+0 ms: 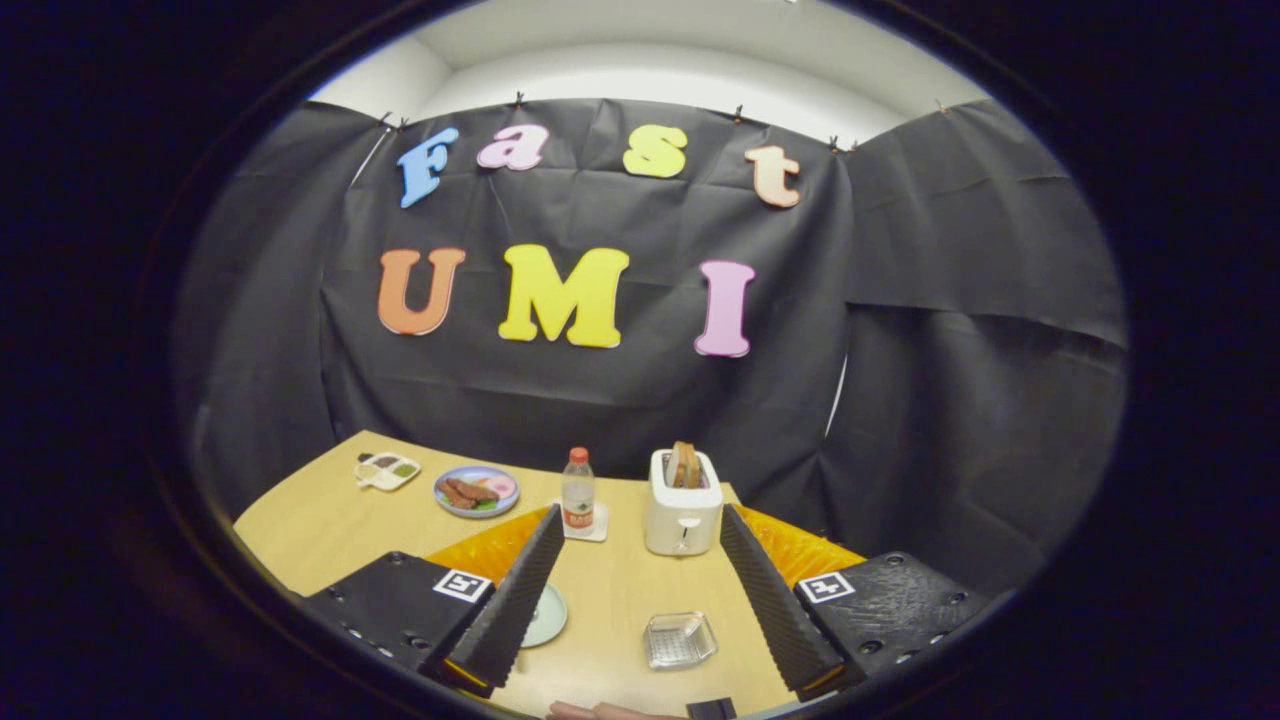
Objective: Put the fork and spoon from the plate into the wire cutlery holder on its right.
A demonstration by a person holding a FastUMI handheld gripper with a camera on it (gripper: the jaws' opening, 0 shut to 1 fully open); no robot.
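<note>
My jaws (640, 600) hung wide open and empty above the tabletop (320, 520); wire holder (679, 639) between them, plate (546, 615) beside; nothing moved yet, I judged.

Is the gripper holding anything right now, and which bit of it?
No, nothing is held. The gripper is open, its fingers spread wide above the table. The clear dish lies between them untouched, with the toaster beyond.

Cream toaster (683, 516) — red-capped bottle (578, 492)
</note>
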